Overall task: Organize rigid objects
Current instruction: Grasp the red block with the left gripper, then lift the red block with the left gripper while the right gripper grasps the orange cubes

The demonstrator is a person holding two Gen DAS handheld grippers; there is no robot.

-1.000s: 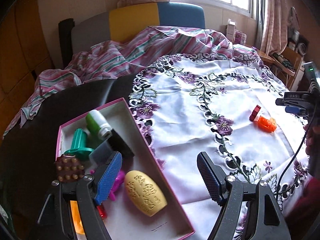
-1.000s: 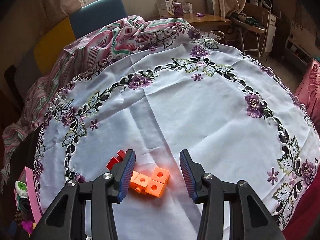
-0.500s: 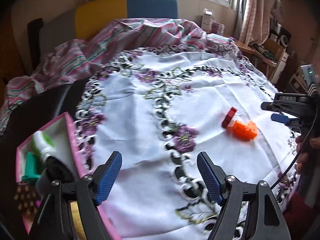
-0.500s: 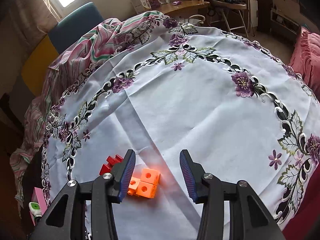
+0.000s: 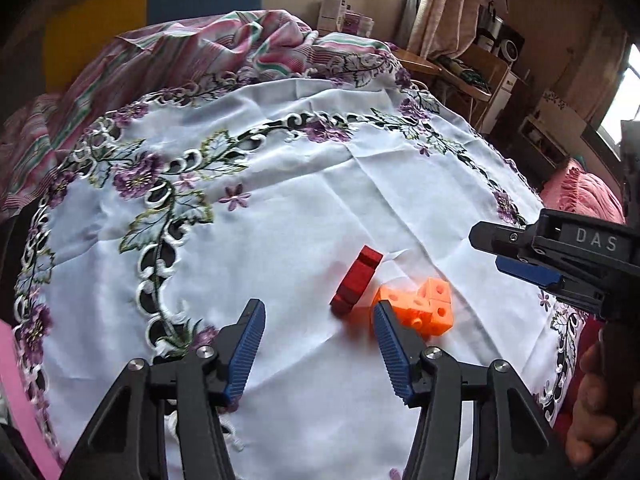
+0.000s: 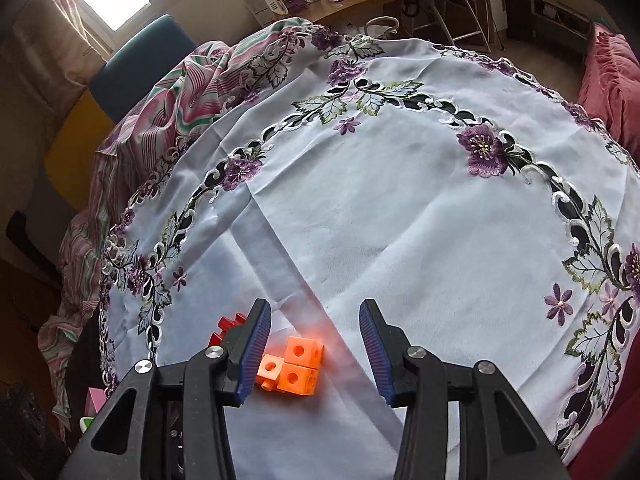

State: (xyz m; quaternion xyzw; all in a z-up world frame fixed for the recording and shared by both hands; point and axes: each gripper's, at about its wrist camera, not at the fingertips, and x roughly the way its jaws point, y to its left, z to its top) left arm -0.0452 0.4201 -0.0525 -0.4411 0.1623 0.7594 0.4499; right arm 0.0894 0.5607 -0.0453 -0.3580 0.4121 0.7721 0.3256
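Cluttered lived-in room, window behind; work surface is a white embroidered tablecloth [image 5: 304,208] over a striped sheet [image 5: 192,52].

Left gripper [image 5: 318,330]: jaws have just been closing in, now at a medium gap, nothing between them but cloth. Orange linking-cube cluster [image 5: 424,306] sits just past its right-hand finger, half hidden by it. Red block [image 5: 357,280] is touching or nearly touching the orange cluster on its left side, standing on edge. My read: the narrowing presets the gap for a small piece, most likely the red one, which is closer to centre.

Right gripper [image 6: 312,338]: jaws parted at a moderate gap, empty, poised above the orange cluster [image 6: 294,366], which lies beside its left-hand finger, not centred. Red block [image 6: 226,326] mostly hidden behind that finger. Looks like it's waiting to take the orange cluster.

Pink box edge [image 5: 18,396] far left of the orange cluster, presumably the drop-off.
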